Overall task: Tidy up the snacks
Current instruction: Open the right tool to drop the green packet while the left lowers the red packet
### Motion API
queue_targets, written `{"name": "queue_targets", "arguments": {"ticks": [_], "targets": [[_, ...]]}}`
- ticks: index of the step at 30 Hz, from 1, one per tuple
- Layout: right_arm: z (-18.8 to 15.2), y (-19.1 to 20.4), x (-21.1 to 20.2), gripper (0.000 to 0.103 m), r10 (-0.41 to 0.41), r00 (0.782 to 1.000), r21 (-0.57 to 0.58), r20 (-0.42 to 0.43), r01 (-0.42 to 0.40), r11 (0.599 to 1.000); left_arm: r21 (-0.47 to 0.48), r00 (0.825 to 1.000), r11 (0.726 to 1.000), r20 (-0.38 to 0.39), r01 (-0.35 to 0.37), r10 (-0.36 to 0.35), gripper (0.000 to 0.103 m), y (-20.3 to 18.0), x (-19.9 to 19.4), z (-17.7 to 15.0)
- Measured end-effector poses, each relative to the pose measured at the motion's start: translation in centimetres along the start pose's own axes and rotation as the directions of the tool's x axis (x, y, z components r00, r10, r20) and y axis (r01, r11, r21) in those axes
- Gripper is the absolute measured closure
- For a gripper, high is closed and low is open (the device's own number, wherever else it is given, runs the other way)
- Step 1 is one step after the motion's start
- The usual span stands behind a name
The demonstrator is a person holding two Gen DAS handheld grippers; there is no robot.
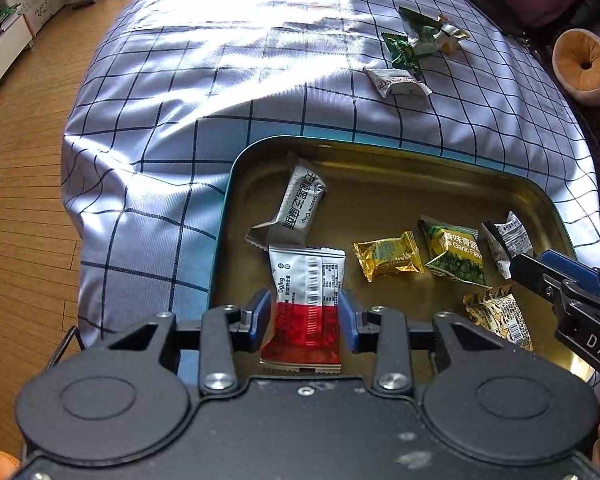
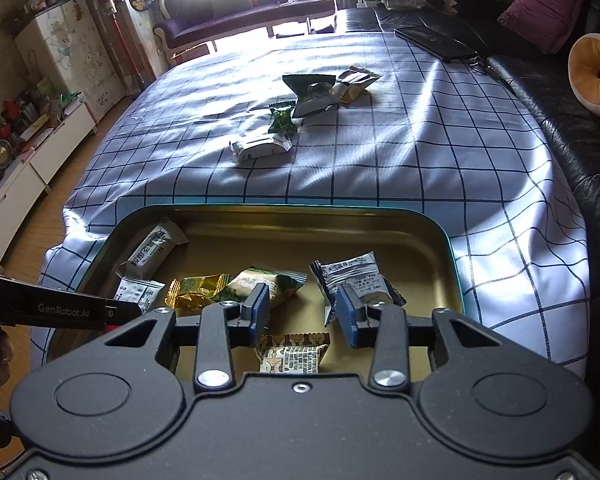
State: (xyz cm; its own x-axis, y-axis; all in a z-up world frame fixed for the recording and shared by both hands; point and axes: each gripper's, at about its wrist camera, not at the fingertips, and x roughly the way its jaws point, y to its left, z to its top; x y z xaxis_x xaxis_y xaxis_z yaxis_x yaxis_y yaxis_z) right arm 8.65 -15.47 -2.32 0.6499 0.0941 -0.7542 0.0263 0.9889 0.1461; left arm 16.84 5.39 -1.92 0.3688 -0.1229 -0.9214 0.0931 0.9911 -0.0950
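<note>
- Red-and-white packet [image 1: 306, 304]: it lies in the near-left part of the tin tray [image 1: 380, 152], directly between the fingers of your left gripper [image 1: 305, 318]. Its long axis runs straight away from you, along the line of the fingers. The white end with the barcode points to the far rim and the red end lies nearest the gripper body.
- Left fingers: both blue pads sit against the packet's long edges at its red-white band, so you appear to be clamped on it across its short width. Contact on the right pad is plain, while the left is close enough that I judge it touching.
- Right gripper [image 2: 302, 310]: the fingers stand apart with nothing between them, hovering over the tray's right half. A silver-grey packet [image 2: 356, 280] lies just beyond the right finger, and a brown-patterned packet [image 2: 292, 354] lies below the gap, its long axis crosswise.
- Other tray contents: grey sesame-crisp bar [image 1: 300, 204], lying diagonally, with a gold sweet [image 1: 388, 256] and a green garlic-flavour pack [image 1: 456, 252] side by side.
- Remaining stock: a small cluster of loose snacks [image 2: 300, 112] sits on the checked cloth [image 2: 420, 152] beyond the tray, well apart from both grippers. A white packet [image 2: 260, 148] is its nearest item, long axis crosswise to you. Your right hand looks slightly better lined up with it.
- Judgement: the next reach goes forward past the tray's far rim.
</note>
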Motion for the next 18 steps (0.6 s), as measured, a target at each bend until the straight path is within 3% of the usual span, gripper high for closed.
{"name": "queue_targets", "arguments": {"ticks": [4, 10, 15, 18], "targets": [[-0.1, -0.1, 0.2, 0.055, 0.001, 1.0, 0.007, -0.011, -0.001, 1.0, 0.0, 0.999, 1.0, 0.042, -0.002, 0.002, 0.066, 0.1, -0.5, 0.1], [0.0, -0.6, 0.4, 0.055, 0.003, 1.0, 0.018, -0.005, -0.002, 1.0, 0.022, 0.986, 0.999, 0.163, -0.023, 0.019, 0.066, 0.0, -1.2, 0.3], [0.3, -1.6, 0.6, 0.055, 0.008, 1.0, 0.059, 0.018, -0.009, 0.998, 0.061, 0.95, 0.997, 0.309, -0.057, 0.035, 0.063, -0.1, -1.9, 0.4], [0.7, -2.4, 0.6, 0.055, 0.002, 0.999, 0.081, 0.042, -0.005, 0.997, 0.073, 0.933, 0.994, 0.358, -0.077, 0.046, 0.061, 0.0, -2.0, 0.8]]}}
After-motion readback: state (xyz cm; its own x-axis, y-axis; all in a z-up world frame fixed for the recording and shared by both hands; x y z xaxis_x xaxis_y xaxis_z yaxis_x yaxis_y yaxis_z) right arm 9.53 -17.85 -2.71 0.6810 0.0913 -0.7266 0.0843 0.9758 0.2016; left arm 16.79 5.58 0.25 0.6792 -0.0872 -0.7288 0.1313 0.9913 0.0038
